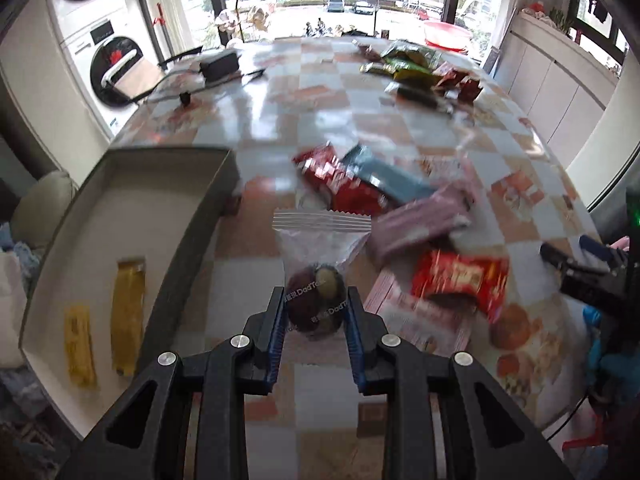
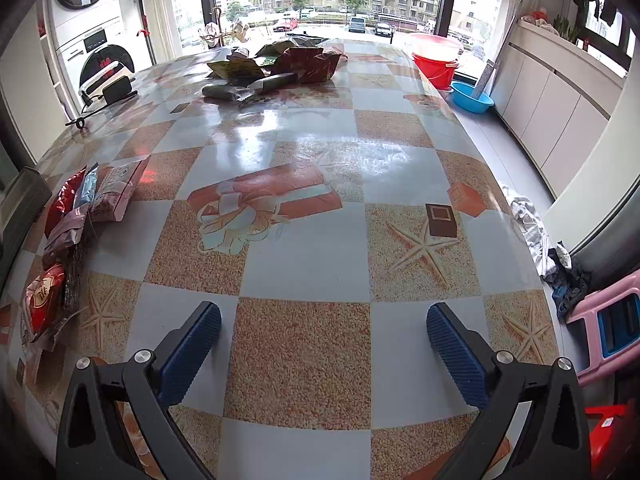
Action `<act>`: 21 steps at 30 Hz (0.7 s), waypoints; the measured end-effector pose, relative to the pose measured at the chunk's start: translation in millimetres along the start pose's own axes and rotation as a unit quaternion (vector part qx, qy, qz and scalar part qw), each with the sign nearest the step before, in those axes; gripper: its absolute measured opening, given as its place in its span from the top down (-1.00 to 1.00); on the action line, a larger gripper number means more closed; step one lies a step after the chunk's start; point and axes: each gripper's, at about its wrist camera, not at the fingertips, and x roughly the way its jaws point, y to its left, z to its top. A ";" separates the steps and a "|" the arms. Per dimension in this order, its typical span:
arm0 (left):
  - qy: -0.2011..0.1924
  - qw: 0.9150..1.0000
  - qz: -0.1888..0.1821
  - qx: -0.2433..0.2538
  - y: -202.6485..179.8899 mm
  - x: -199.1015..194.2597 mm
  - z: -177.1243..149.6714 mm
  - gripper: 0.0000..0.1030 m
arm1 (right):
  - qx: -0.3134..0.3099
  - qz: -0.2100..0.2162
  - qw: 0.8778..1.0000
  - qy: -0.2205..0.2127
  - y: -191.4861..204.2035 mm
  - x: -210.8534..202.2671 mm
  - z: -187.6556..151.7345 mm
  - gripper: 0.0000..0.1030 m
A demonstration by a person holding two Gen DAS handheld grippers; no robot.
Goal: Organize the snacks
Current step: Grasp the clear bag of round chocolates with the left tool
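Box [image 1: 120,216] rim left of left hand-held gripper [image 1: 316,304] clamping pouch [image 1: 318,280].

Both wrist views look forward along their fingers, low over the checkered worktop [image 2: 304,248] toward the windows — sharing the far snack pile [image 1: 420,68] and near packets [image 2: 60,240].

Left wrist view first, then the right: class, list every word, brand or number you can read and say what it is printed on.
"DadTo": on the clear snack bag held in the left claw; the characters beside it are unclear.
Red packet: white characters, too blurred to read.
Yellow packets in the tray: print illegible.
Red packet in the right wrist view: a large character, unreadable.
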 end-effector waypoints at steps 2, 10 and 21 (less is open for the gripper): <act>0.011 1.000 0.003 -0.013 7.7 4.2 -15.9 0.41 | 0.000 0.001 1.000 0.014 1.9 -1.5 0.7 -1.00; 0.020 1.000 0.012 -0.016 10.4 11.9 -41.2 0.40 | -0.072 0.128 0.989 0.007 75.9 -40.4 23.5 -1.00; 0.024 1.000 0.002 -0.018 19.0 10.6 -45.0 0.37 | -0.221 0.142 0.963 0.053 177.0 -20.8 18.9 -0.64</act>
